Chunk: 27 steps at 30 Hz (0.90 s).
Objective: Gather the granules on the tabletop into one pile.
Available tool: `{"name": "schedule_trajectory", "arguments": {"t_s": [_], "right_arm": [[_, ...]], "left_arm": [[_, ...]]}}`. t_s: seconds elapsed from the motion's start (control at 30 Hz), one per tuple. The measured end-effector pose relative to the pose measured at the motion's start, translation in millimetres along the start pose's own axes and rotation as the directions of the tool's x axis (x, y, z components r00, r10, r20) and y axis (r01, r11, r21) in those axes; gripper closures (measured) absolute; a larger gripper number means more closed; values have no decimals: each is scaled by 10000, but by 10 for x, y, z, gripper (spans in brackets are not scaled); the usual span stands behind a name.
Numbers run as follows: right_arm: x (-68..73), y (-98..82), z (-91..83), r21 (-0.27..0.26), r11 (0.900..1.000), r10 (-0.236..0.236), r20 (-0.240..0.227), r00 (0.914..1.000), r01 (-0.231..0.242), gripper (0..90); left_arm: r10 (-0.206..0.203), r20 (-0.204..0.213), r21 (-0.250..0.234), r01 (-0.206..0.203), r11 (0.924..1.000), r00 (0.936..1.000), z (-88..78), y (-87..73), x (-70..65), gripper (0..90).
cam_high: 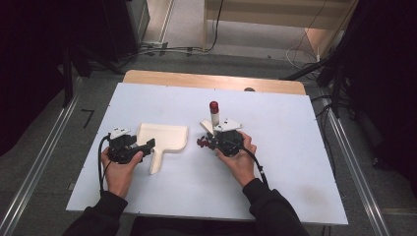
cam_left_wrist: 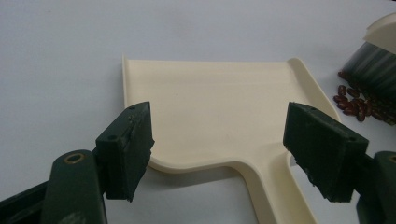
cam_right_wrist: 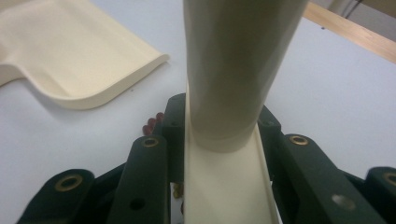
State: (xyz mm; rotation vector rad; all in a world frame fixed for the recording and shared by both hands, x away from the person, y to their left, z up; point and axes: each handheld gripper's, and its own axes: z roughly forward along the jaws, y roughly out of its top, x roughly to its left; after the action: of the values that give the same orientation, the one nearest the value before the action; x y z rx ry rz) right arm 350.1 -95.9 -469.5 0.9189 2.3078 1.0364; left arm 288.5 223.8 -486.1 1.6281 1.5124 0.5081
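**Brush held by right gripper, dustpan waits by the left**

The right gripper [cam_high: 216, 139] is clamped tight on a cream brush [cam_high: 213, 120]. In the right gripper view the black jaws squeeze the flat part of the brush from both sides, & the round handle [cam_right_wrist: 233, 70] goes up from there. In the high view the handle stands up, w/ a red tip [cam_high: 214, 105] on top. The person's right hand [cam_high: 237, 152] wraps around the gripper body.

Just under the brush, on the side facing the dustpan, lies a small pile of dark red beans [cam_high: 202, 142]. The left gripper view shows them next to the dark bristles [cam_left_wrist: 373, 70] of the brush. They lie on the counter, just beside the dustpan's right edge but not in it.

The left gripper [cam_high: 146, 145] has its jaws wide apart. Nothing is pinched between them. In the left gripper view the pads [cam_left_wrist: 128, 149] sit on each side of the back of the cream dustpan [cam_left_wrist: 210, 112], near where the pan turns into its handle [cam_left_wrist: 275, 196]. Can't tell if a pad touches it. The person's left hand [cam_high: 120, 164] holds this gripper low, near the counter.

The dustpan lies flat on the white counter [cam_high: 295, 172], between the 2 grippers. Its handle points toward the person & its wide open side points away. The pan looks clean inside.

A wood strip [cam_high: 211, 81] runs along the far edge of the counter. Past that is grey floor w/ some cables [cam_high: 187, 49].
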Motion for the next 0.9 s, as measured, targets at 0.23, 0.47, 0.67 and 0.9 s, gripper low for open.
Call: {"name": "schedule_trajectory", "arguments": {"t_s": [0.23,0.47,0.67,0.9], "right_arm": [[-64,-11,-45,-26,9982,-601,-547,9967,600,644],[-67,-14,-74,-96,9971,-758,-305,9967,755,643],[-189,15,-73,-474,9980,-429,-52,9991,427,644],[-286,126,24,-506,9900,-1306,263,9911,1318,643]], "left_arm": [[6,-4,12,-6,10000,10000,-3,-1,-4,250],[14,-1,21,-14,10000,10000,-5,-2,-4,250],[-8,5,21,8,10000,10000,-2,-2,-1,250],[-28,-6,14,28,10000,10000,-4,-3,3,250]]}}
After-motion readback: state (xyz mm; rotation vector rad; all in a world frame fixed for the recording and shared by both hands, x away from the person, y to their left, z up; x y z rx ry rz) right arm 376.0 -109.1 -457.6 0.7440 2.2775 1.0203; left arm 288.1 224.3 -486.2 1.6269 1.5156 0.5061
